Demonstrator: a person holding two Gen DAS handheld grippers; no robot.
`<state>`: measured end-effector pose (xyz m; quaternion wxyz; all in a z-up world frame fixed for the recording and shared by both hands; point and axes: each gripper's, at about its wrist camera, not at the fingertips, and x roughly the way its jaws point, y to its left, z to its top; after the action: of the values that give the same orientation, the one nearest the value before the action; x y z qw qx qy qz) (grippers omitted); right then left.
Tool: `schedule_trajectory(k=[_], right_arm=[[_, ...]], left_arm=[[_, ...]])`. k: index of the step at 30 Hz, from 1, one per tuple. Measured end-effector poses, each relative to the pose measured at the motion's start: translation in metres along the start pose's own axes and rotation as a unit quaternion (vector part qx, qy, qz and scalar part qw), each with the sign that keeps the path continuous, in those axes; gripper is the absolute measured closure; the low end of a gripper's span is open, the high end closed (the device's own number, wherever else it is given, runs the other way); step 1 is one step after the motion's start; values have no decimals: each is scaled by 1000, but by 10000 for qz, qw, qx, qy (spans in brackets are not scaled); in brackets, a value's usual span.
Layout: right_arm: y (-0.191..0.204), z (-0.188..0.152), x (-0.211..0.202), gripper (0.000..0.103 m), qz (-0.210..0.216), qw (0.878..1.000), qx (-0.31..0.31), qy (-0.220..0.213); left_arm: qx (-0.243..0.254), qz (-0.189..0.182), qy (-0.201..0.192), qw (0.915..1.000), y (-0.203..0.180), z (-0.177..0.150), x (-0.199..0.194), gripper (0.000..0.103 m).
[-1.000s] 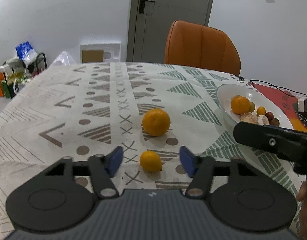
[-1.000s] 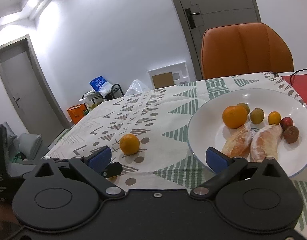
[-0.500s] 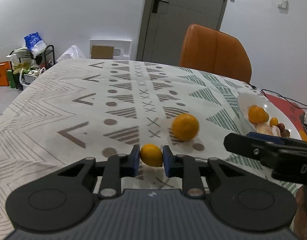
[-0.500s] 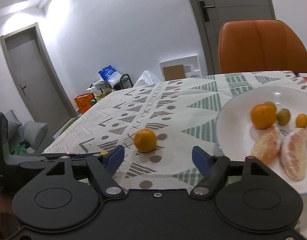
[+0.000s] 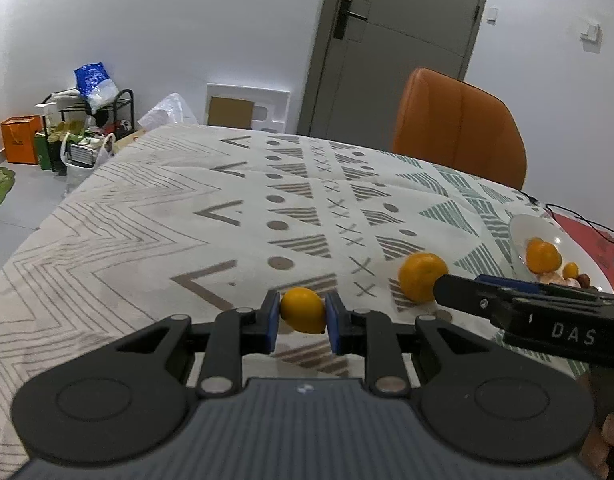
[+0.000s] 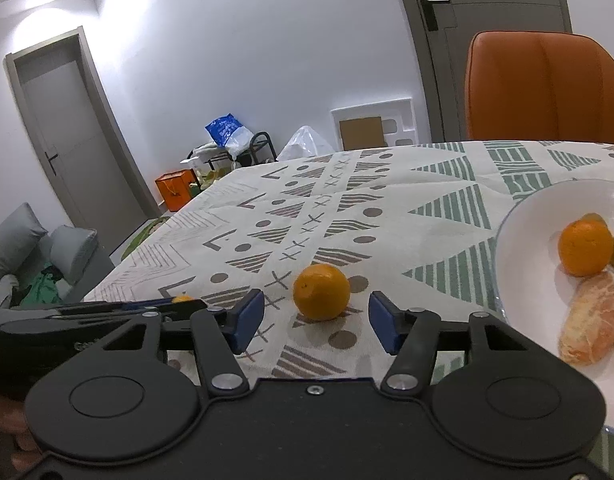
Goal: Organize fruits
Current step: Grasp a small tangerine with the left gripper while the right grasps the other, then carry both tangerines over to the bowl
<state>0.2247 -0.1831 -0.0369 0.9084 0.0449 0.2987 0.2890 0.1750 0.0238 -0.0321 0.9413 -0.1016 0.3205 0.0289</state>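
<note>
Blue-padded fingers of the left gripper (image 5: 303, 317) are clamped on a small yellow citrus (image 5: 303, 310), lifted just clear of the patterned tablecloth (image 5: 155, 216). Beside it, the right gripper (image 6: 315, 321) stands spread wide, empty, its pads flanking the orange (image 6: 321, 291) without touching it. That orange sits on the cloth, just past the yellow fruit and to its right. Further right of the orange is the white plate (image 6: 519, 248), which holds another orange (image 6: 585, 246), peeled segments (image 6: 593, 318) and smaller fruits. Beyond the orange, past the table's far edge, an orange chair (image 5: 459, 124) stands.
</note>
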Motion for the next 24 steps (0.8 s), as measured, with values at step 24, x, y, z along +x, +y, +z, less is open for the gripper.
schedule_trajectory(k=[24], right_arm=[[-1,4,-2,68,-287,9994,-185,-89]], left_arm=[[7,-15,-130,9999,-7,7,-6,80]])
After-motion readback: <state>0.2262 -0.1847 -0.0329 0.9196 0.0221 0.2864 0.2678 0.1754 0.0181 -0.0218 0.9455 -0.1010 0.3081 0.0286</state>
